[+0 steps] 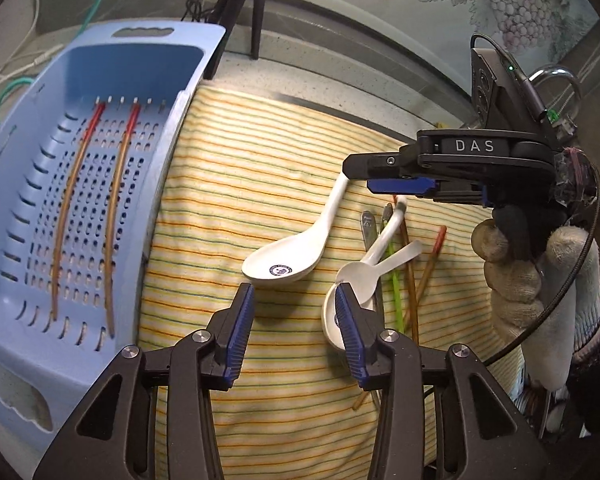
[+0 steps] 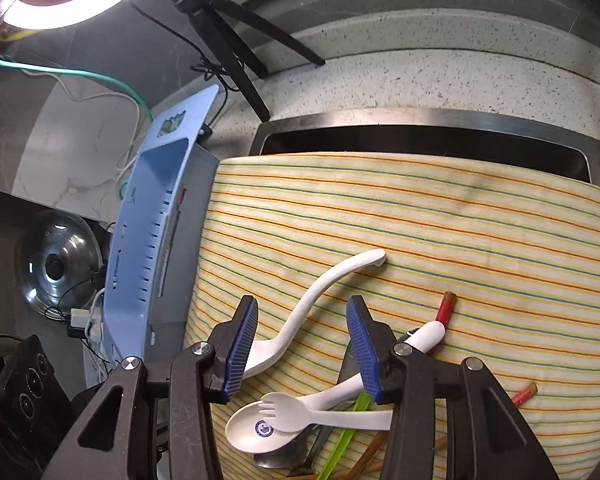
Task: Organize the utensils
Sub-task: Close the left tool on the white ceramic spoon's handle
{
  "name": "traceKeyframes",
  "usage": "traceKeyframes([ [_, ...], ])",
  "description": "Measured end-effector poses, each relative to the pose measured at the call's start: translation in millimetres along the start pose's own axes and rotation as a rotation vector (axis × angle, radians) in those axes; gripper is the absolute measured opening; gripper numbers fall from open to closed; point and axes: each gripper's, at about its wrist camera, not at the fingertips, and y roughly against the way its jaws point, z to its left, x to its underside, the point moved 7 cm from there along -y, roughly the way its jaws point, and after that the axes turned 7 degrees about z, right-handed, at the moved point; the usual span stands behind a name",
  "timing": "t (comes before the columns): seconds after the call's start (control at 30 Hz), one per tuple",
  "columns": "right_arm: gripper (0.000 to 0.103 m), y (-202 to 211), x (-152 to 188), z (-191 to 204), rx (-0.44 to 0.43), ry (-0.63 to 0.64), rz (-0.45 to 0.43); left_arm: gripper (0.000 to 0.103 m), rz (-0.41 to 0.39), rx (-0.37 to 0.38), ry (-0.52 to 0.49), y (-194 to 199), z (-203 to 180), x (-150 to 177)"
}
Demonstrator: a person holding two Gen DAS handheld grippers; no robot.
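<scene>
A yellow cloth with thin orange and green stripes [image 1: 260, 160] covers most of the speckled stone tabletop [image 2: 420, 80]. At the left of the left wrist view stands a light blue perforated plastic basket [image 1: 28, 340], and two brown chopsticks with red tips [image 1: 72, 208] lie lengthwise on its floor.

In the middle of that view a white ceramic soup spoon with a blue emblem in its bowl [image 1: 292, 256] lies alone on the cloth. Just to its right sits a heap of utensils: a second white ceramic soup spoon [image 2: 256, 428], a white plastic spork [image 2: 312, 414] lying across it, a metal spoon [image 2: 284, 454] underneath, a green plastic stick [image 1: 396, 292] and more red-tipped brown chopsticks [image 1: 428, 268].

The left hand-held gripper [image 1: 296, 312] hangs over the cloth at the lower centre of its own view, released, with nothing between its blue pads; the lone spoon's bowl lies just beyond its fingertips. The right hand-held gripper [image 2: 300, 340], held by a hand in a white knit glove [image 1: 516, 272], is at the right of the left view above the heap. Its jaws stand apart and grasp nothing, with the lone spoon's handle passing on the cloth between them in its own view
</scene>
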Motion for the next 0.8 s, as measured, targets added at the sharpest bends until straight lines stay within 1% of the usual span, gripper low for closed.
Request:
traceKeyframes([
  [0.2, 0.043, -12.1, -7.0, -4.5, 0.004, -0.021, 0.022, 0.04, 0.027, -0.002, 0.031, -16.5, 4.1, -4.6],
  [0.37, 0.042, -21.1, -10.9, -6.1, 0.006, -0.047, 0.04, 0.04, 0.037, -0.002, 0.026, -23.3, 4.9, -6.2],
  [0.47, 0.042, -21.5, -12.1, -3.1, 0.014, -0.032, 0.036, 0.041, 0.037, -0.006, 0.032, -28.2, 7.4, -11.3],
  [0.57, 0.036, -22.9, -12.6, -2.2, 0.037, -0.02, 0.034, 0.041, 0.042, -0.003, 0.028, -32.6, 8.1, -15.3],
  [0.63, 0.028, -23.3, -12.7, -3.7, 0.04, -0.022, 0.031, 0.041, 0.045, -0.009, 0.031, -37.9, 7.8, -18.9],
  [0.7, 0.018, -24.0, -12.2, -4.5, 0.032, -0.019, 0.033, 0.041, 0.042, -0.005, 0.031, -41.8, 7.6, -21.7],
  [0.8, 0.016, -24.2, -10.7, -6.4, 0.021, -0.016, 0.031, 0.041, 0.041, 0.003, 0.039, -44.3, 7.6, -26.7],
])
